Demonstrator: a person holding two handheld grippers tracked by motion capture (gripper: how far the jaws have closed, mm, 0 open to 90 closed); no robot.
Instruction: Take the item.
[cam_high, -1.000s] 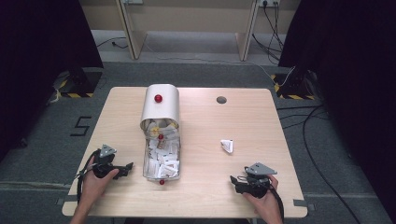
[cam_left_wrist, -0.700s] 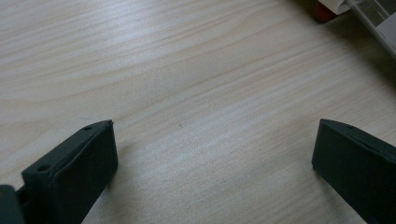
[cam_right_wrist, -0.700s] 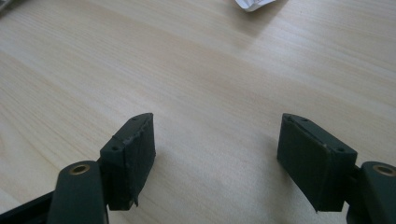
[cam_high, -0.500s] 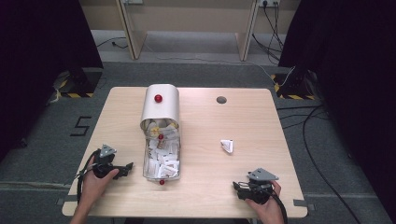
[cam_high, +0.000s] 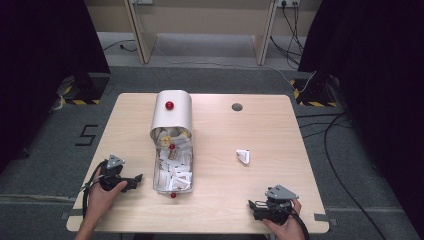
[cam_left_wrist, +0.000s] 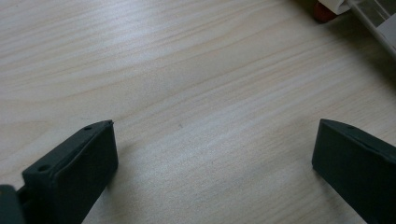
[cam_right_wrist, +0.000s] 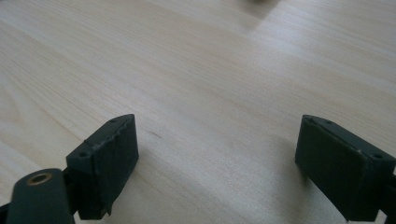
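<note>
A lab-like recording space: black curtains (cam_high: 45, 60), floor cables (cam_high: 345, 150), hazard-taped stands (cam_high: 80, 95).

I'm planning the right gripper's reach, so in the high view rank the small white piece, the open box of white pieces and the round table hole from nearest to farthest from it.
From the right gripper:
1. Small white piece, alone on the table's right half.
2. Open box, left of centre.
3. Round hole, near the far edge.

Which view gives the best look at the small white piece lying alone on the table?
The high view: the small white piece lies whole on the table, right of the open box. The right gripper view has a dark blur at its top edge that cannot be identified.
</note>
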